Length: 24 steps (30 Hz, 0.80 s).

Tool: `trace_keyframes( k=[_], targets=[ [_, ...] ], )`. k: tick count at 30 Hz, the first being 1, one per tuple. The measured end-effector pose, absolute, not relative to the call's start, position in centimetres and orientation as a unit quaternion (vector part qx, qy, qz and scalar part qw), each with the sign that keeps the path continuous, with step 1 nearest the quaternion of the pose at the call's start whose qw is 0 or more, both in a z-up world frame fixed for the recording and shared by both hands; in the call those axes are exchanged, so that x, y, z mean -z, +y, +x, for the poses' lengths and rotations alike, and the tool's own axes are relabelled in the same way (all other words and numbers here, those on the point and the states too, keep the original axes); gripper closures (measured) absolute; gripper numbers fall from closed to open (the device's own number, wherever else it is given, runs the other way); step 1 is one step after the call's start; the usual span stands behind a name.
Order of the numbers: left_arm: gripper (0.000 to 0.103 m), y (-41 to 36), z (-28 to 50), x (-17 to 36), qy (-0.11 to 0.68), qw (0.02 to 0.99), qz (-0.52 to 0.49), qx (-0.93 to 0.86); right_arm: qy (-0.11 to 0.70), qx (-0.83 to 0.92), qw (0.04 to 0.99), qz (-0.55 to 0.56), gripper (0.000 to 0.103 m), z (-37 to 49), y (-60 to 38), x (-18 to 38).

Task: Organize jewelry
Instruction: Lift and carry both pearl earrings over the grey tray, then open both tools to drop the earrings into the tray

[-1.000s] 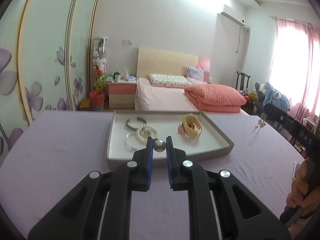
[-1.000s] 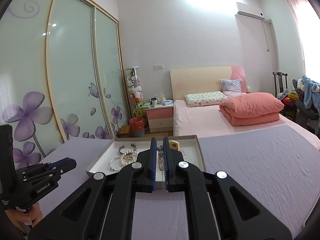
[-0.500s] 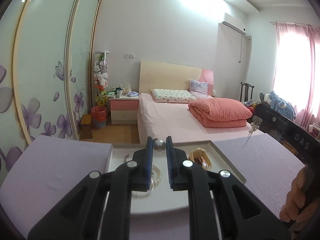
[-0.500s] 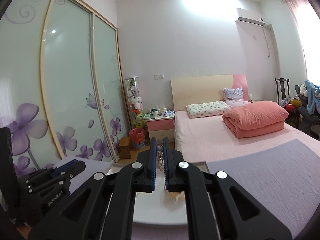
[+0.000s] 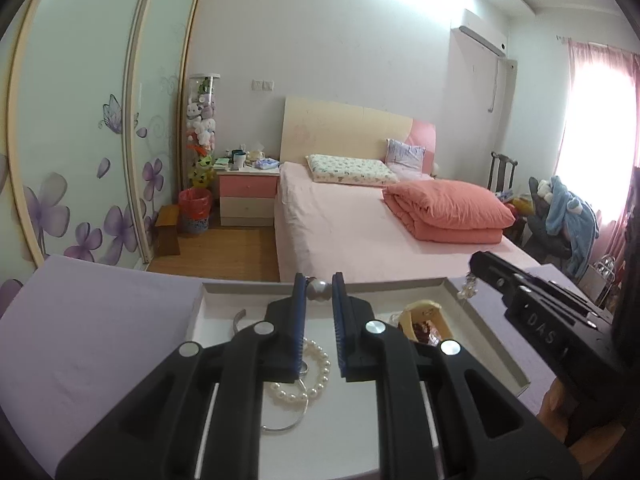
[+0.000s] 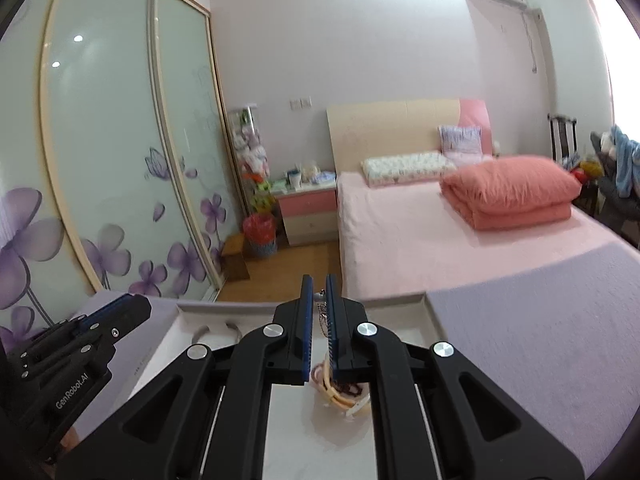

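From the left wrist, the left gripper [image 5: 319, 289] pinches a silver bead [image 5: 319, 290] at its fingertips above the white tray [image 5: 496, 344], with a pearl bracelet [image 5: 308, 380] lying below. From the right wrist, the right gripper [image 6: 319, 294] is pressed together on a thin chain [image 6: 321, 312] dangling over the tray [image 6: 434, 312].

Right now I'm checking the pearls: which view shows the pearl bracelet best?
The left wrist view: the pearl bracelet lies in the tray, partly behind the left claw. The right wrist view shows none of it.
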<state>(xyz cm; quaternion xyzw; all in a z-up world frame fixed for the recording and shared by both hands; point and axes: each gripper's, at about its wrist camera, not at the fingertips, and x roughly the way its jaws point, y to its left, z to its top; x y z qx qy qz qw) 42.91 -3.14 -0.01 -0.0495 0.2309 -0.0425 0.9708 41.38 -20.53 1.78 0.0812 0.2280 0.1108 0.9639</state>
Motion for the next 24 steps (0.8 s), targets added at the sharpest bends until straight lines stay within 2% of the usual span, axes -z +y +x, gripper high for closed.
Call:
trace_keyframes(
  k=[21,22,24],
  targets=[
    [0.087,-3.9,44.1,3.2,0.257,0.963,-0.057,0.055,0.26,-0.119,0.954,0.087,0.094,42.3,-19.9,-0.3],
    [0.083,-3.9,44.1,3.3,0.258,0.963,-0.056,0.055,0.262,-0.118,0.954,0.089,0.088,42.3,-20.0,-0.2],
    [0.076,-3.6,44.2,3.3,0.259,0.963,-0.059,0.053,0.262,-0.118,0.953,0.097,0.069,42.3,-20.4,-0.3]
  ],
)
